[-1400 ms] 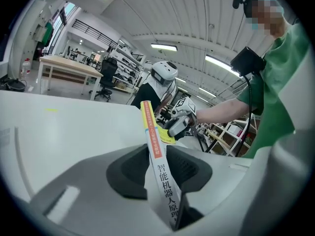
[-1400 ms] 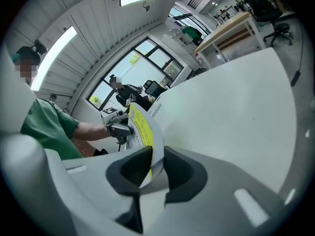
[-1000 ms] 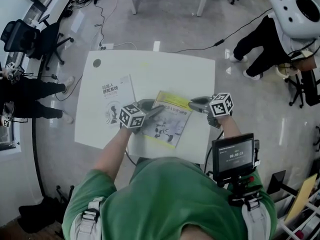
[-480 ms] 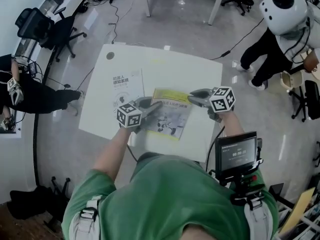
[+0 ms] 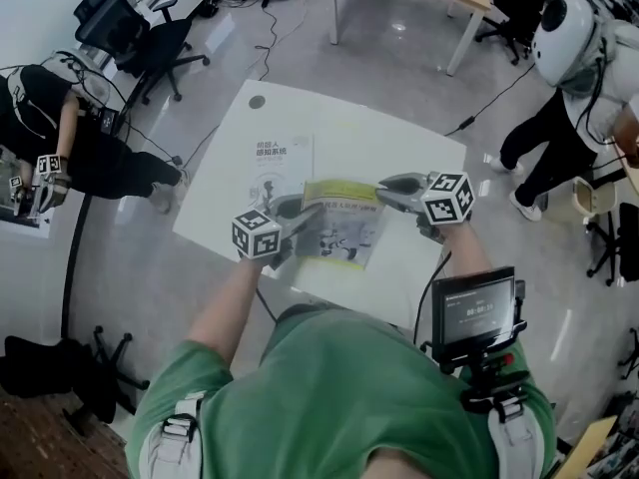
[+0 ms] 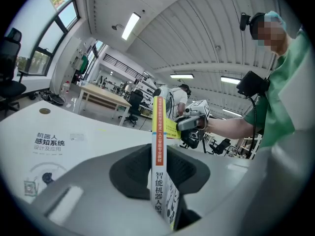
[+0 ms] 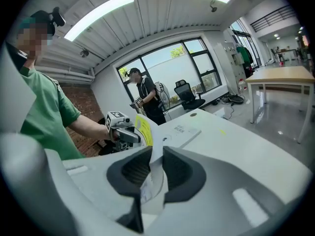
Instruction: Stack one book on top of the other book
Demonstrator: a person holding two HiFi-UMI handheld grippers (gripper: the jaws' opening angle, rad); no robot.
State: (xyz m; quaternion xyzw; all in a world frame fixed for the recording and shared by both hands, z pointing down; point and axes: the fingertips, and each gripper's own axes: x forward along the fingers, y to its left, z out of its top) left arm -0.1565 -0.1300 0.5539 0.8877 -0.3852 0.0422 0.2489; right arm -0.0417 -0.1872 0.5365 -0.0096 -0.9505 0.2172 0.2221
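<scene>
My left gripper (image 5: 296,226), jaws just closing, and right gripper (image 5: 387,185) both clamp the yellow-covered paperback book (image 5: 344,233), raised beside the white-covered book (image 5: 278,168); stacking still remains

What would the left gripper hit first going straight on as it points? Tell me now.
Probably the right gripper, clamped on the far edge of the yellow book. The left gripper holds the book's near edge, and its jaws have just been closing on it. Depth is hard to judge, though.
</scene>
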